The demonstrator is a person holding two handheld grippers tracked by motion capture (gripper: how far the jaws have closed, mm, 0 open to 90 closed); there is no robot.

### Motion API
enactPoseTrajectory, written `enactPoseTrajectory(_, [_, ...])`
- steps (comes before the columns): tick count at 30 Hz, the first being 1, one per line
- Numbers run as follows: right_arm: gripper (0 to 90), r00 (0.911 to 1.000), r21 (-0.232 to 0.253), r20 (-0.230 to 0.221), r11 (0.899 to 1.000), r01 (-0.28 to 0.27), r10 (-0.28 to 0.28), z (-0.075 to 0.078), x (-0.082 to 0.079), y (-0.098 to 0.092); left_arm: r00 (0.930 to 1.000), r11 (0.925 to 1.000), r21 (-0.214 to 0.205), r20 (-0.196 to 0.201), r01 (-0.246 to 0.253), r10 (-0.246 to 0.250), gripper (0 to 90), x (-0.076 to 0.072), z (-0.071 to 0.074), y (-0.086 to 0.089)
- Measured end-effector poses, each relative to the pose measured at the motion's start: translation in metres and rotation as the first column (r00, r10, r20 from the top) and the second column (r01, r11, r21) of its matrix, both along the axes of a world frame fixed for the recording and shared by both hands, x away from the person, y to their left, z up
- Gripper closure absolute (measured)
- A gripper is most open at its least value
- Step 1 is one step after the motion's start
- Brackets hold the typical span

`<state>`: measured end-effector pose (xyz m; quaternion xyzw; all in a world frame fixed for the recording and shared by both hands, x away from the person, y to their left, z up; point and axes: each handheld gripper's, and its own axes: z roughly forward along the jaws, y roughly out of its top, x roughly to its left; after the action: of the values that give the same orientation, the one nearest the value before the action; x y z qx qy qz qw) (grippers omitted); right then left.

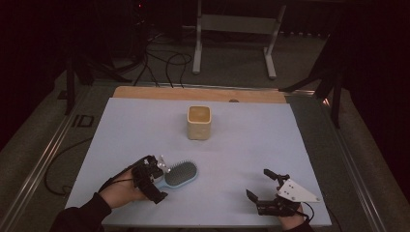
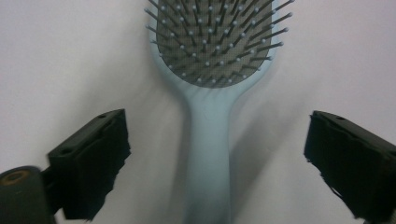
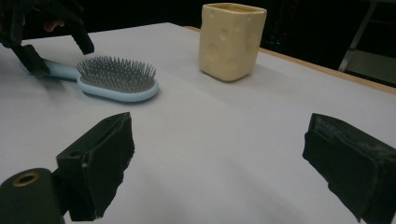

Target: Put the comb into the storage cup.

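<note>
Hairbrush [image 1: 181,174] lies flat at front left of the pale sheet [image 1: 251,140], bristles up. High view: left gripper [image 1: 153,181] sits over its handle end; right gripper [image 1: 265,186] idles open at front right; cream cup [image 1: 199,122] stands well apart, mid-table. Left gripper view: jaws spread wide, straddling the handle [image 2: 208,154] without touching it, probably lined up to pinch. Right gripper view: jaws apart on nothing, likely parked clear of the pickup.

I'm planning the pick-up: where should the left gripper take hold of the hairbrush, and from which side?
Grip the hairbrush by its narrow handle, coming from the handle end with an open finger on each side. It lies flat, bristles up, and the left gripper is already open around the handle; the broad bristled head is probably wider and harder to clamp.
</note>
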<state>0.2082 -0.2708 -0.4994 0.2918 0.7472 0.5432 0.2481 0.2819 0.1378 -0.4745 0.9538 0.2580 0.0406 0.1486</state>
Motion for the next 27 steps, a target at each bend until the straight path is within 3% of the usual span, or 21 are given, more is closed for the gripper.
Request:
enactPoseTrajectory(4, [8.5, 1.0, 0.001, -0.004, 1.0, 0.0, 0.0, 0.0, 0.0, 0.0, 0.9995, 0.9998, -0.002, -0.023, 0.02, -0.02, 13.9, 0.002, -0.002, 0.0])
enactPoseTrajectory(7, [8.5, 1.0, -0.001, -0.001, 1.0, -0.002, 0.002, 0.0, 0.0, 0.0, 0.9994, 0.9996, 0.009, -0.019, 0.028, -0.027, 16.4, 0.002, -0.002, -0.002])
enactPoseTrajectory(15, [8.5, 1.0, 0.002, -0.006, 1.0, -0.001, 0.001, 0.0, 0.0, 0.0, 0.9987, 0.9995, 0.031, -0.051, 0.007, -0.006, 28.6, 0.008, -0.004, -0.005])
enactPoseTrajectory(27, [8.5, 1.0, 0.004, -0.003, 1.0, -0.005, 0.005, 0.0, 0.0, 0.0, 0.9967, 0.9981, 0.058, -0.08, 0.02, -0.015, 46.8, 0.014, -0.006, -0.011])
